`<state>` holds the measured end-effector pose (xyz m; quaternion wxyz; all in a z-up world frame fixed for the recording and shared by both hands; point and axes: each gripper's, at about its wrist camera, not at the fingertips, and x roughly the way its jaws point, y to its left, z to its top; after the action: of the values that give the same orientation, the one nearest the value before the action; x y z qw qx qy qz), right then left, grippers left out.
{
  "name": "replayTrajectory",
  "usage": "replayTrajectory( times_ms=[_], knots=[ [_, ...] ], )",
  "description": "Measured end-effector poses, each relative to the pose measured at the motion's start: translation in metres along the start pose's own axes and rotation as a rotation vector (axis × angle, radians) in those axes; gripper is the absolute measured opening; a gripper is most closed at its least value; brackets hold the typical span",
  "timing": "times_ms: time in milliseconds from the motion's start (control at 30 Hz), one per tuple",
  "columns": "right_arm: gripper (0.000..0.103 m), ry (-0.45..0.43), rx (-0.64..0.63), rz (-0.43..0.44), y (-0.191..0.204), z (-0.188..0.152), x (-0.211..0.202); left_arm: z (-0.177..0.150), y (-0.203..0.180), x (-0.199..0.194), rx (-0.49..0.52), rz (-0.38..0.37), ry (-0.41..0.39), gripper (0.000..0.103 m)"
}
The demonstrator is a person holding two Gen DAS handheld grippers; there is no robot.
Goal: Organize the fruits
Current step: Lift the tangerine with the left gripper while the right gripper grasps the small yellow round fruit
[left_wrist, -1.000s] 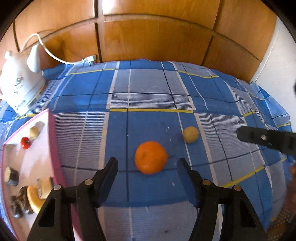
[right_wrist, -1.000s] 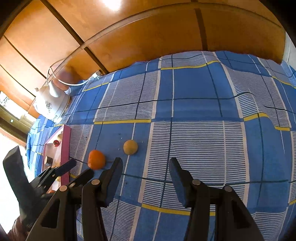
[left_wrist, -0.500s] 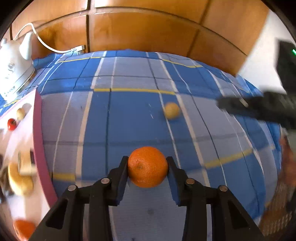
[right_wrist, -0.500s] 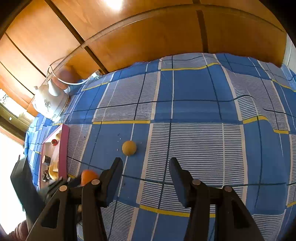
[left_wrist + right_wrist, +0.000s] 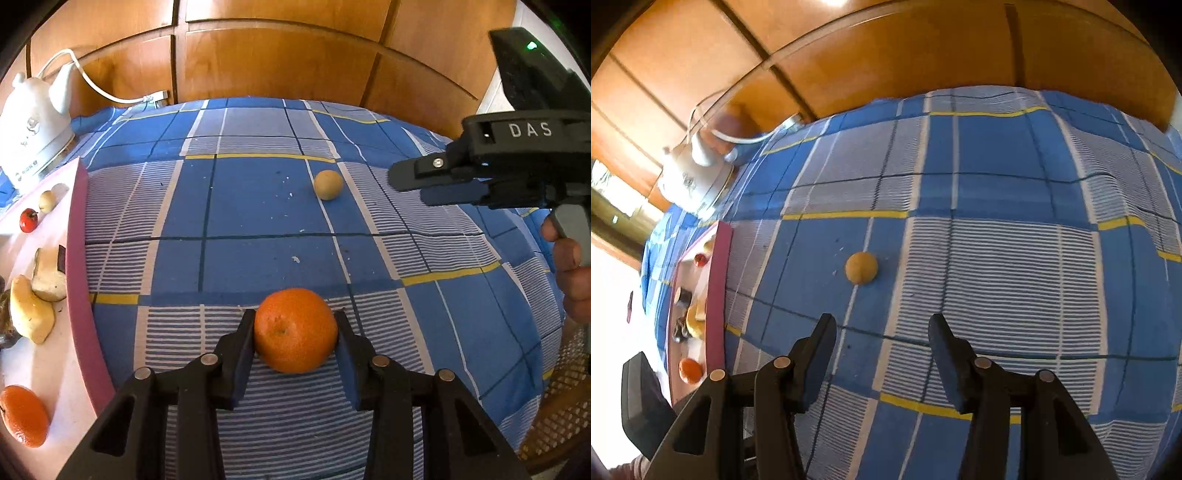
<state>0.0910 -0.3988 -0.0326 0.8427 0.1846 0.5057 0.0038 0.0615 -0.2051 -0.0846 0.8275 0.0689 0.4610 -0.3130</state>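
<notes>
Gripping an orange (image 5: 294, 329), the left claw (image 5: 295, 341) has its two pads pressed against the fruit's flanks; a second ago those pads stood wide with the orange loose on the cloth ahead, half a second ago they had just met it; now the grab looks settled, though whether the fruit is clear of the cloth I cannot tell. Judgement: pick done, carry comes next.

Outward from the left claw: the pink-edged tray (image 5: 79, 280) lies at 9 o'clock, near; on it a second orange (image 5: 23, 414) at 8 o'clock, pale lumps of other fruit further along, a small red fruit (image 5: 28, 220) toward 10 o'clock; likely drop spot is the bare patch beside the second orange.

The small yellow fruit (image 5: 327, 185) sits on the blue checked cloth (image 5: 258, 229) at 12 o'clock from the left claw, well apart; the white kettle (image 5: 35, 125) stands far off at 10 o'clock.

Right claw (image 5: 882, 354): pads apart, holding nothing, over the cloth; it has edged closer to the yellow fruit (image 5: 861, 268), which now lies at 12 o'clock, just off its left pad's line, near but not touching; probably its next target. Tray rim (image 5: 718, 295) at 9 o'clock from it.
</notes>
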Motion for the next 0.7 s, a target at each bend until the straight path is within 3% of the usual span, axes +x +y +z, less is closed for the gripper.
replayTrajectory(
  times_ms=[233, 533, 567, 600, 633, 700],
  knots=[
    [0.053, 0.020, -0.052, -0.024, 0.024, 0.022, 0.021, -0.001, 0.002, -0.001, -0.005, -0.008, -0.008, 0.041],
    [0.053, 0.086, -0.162, -0.136, 0.041, 0.048, 0.068, -0.003, 0.003, -0.002, -0.015, -0.021, -0.016, 0.041],
    [0.050, 0.102, -0.180, -0.154, 0.043, 0.047, 0.074, -0.003, 0.003, -0.002, -0.014, -0.021, -0.017, 0.041],
    [0.034, 0.118, -0.200, -0.181, 0.044, 0.045, 0.080, -0.003, 0.003, -0.002, -0.013, -0.021, -0.017, 0.041],
    [0.028, 0.106, -0.227, -0.214, 0.046, 0.042, 0.080, -0.003, 0.003, -0.001, -0.012, -0.021, -0.017, 0.042],
    [0.026, 0.100, -0.233, -0.202, 0.046, 0.038, 0.075, -0.003, 0.003, -0.002, -0.013, -0.023, -0.018, 0.042]
  ],
)
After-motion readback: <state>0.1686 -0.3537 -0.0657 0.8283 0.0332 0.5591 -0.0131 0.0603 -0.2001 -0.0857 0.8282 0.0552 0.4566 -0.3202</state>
